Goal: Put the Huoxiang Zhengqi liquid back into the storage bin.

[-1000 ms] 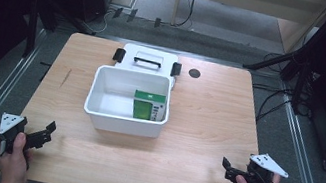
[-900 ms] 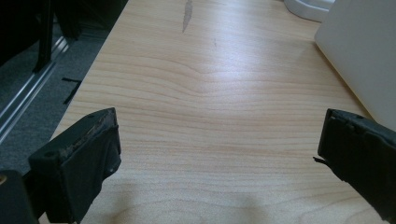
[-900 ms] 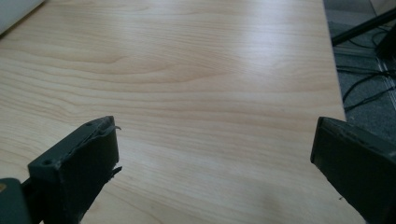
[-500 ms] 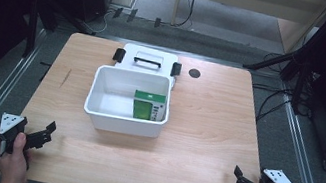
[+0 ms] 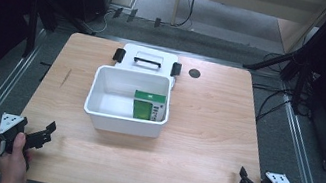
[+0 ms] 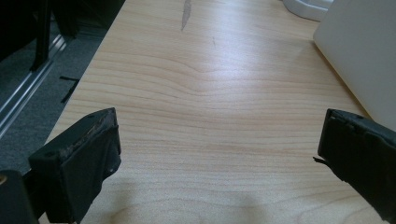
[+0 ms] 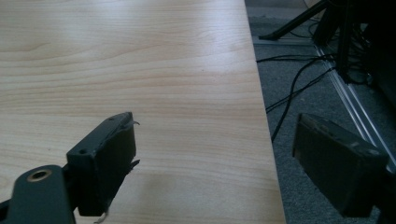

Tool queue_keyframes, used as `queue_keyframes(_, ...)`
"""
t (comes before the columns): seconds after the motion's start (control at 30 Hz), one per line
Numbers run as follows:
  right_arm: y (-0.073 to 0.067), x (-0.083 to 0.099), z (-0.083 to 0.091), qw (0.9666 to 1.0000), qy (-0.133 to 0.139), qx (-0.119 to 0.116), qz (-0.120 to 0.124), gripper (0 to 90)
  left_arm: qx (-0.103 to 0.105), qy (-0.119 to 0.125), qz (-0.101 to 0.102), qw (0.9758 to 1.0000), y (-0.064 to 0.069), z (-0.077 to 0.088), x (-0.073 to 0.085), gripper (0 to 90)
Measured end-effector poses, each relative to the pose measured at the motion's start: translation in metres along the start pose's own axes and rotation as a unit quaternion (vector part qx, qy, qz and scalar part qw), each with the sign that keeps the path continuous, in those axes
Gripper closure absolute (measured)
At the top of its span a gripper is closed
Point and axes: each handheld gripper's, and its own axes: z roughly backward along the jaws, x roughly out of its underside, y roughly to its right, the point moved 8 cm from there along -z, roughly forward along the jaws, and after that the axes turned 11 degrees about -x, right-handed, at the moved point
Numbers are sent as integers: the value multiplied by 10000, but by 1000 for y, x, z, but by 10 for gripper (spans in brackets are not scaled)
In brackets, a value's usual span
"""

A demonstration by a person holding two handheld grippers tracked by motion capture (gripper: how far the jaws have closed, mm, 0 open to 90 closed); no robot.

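A white plastic bin [image 5: 123,124] stands on the wooden table [image 5: 205,129], its lid [image 5: 147,61] lying flat behind it. Inside the bin, at its right side, lies a green box [image 5: 148,105]. My left gripper [image 5: 45,134] rests at the near left corner of the table, open and empty; in the left gripper view its jaws stand wide apart over bare wood, with the bin's wall [image 6: 369,51] at the right. My right gripper [image 5: 244,179] sits at the near right corner, open and empty, one of its jaws past the table's right edge.
A small dark round spot [image 5: 194,73] marks the table right of the lid. Metal rails [image 5: 301,161] run along both sides of the table. Cables [image 7: 299,88] and a black stand's legs [image 5: 288,63] lie on the grey floor at right.
My right gripper has drawn back toward the near right corner, now partly over the table's edge. The left gripper has stayed put.
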Motion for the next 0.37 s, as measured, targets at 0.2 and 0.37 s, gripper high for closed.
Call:
queue_keyframes(0.2,-4,2,-2,9999,-105,-127,-9,136,17,-8,14,10000,0,0,0,0)
queue_keyframes(0.37,-4,3,-4,9998,-220,26,17,136,20,-33,14,10000,0,0,0,0)
